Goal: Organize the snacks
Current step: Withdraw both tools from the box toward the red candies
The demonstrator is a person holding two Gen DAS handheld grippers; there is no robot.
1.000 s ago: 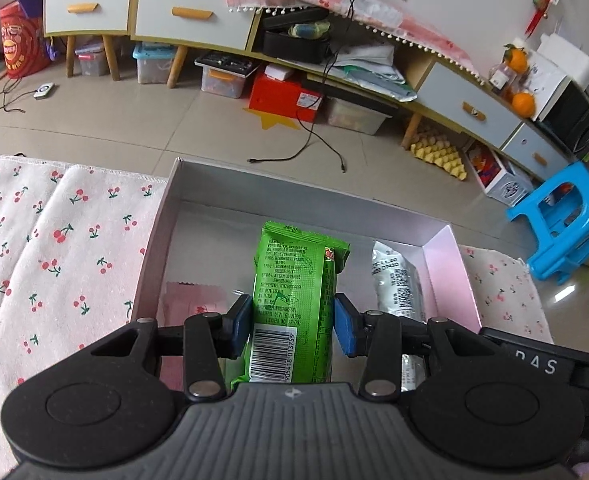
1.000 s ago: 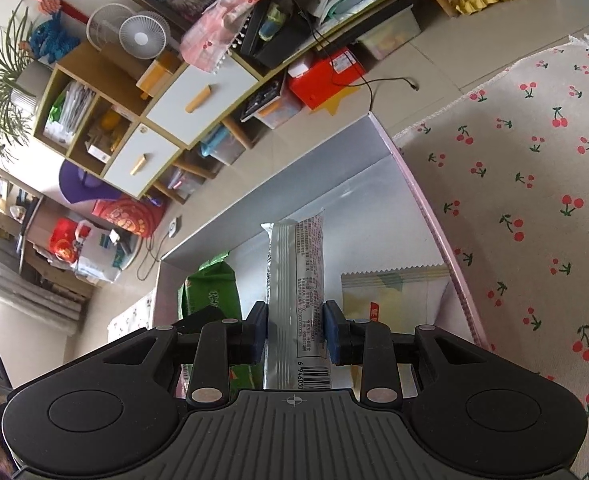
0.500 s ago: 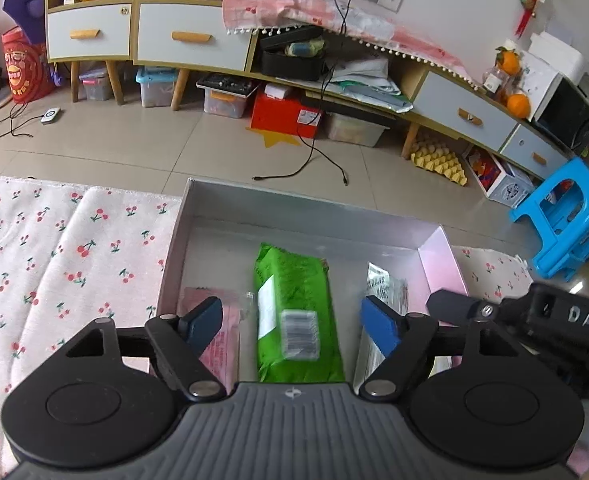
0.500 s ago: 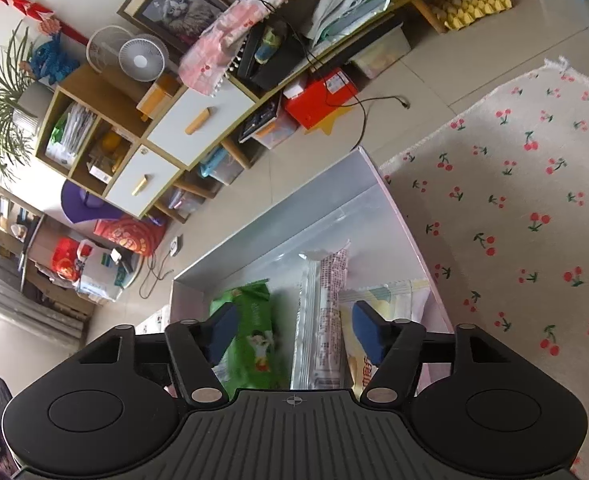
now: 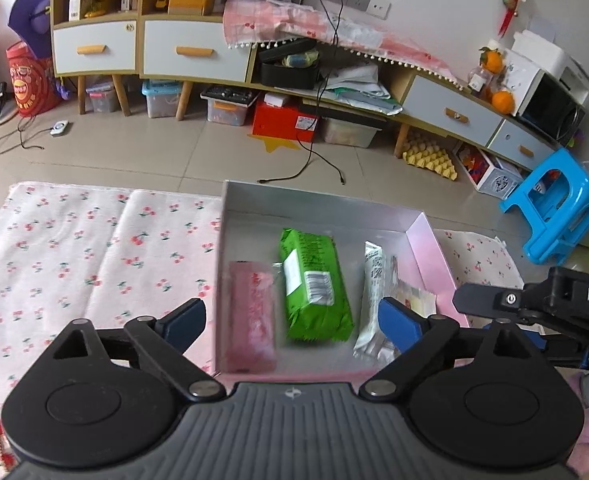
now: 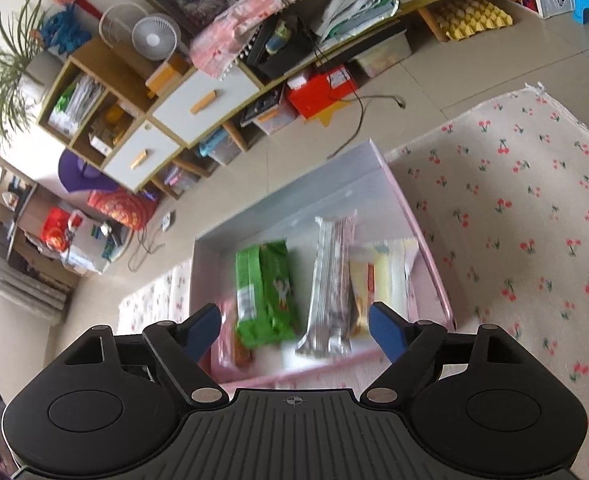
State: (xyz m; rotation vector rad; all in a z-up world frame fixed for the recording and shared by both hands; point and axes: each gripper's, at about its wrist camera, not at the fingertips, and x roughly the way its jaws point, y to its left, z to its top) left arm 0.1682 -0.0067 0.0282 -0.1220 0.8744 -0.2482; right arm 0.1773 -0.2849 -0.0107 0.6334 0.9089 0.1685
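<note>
A pink box (image 5: 430, 248) with a grey inside sits on the cherry-print cloth (image 5: 86, 248). In it lie a pink packet (image 5: 252, 316), a green packet (image 5: 314, 288), a silver-white bar (image 5: 374, 300) and a yellow-white packet (image 5: 416, 300). My left gripper (image 5: 292, 320) is open and empty, above the box's near edge. My right gripper (image 6: 294, 330) is open and empty, above the box (image 6: 410, 216). The right wrist view shows the green packet (image 6: 264, 288), the silver bar (image 6: 330, 280) and the yellow packet (image 6: 386, 276). The right gripper's body shows in the left wrist view (image 5: 542, 308).
The cloth (image 6: 526, 216) spreads to both sides of the box. Beyond it lie a tiled floor (image 5: 134, 152) with a loose cable (image 5: 306, 168), low cabinets (image 5: 194, 52), storage bins and a blue stool (image 5: 554, 208).
Both grippers opened and let go: the left released the green packet, the right the silver bar. Both packets now lie in the box. Both grippers pulled back and up.
</note>
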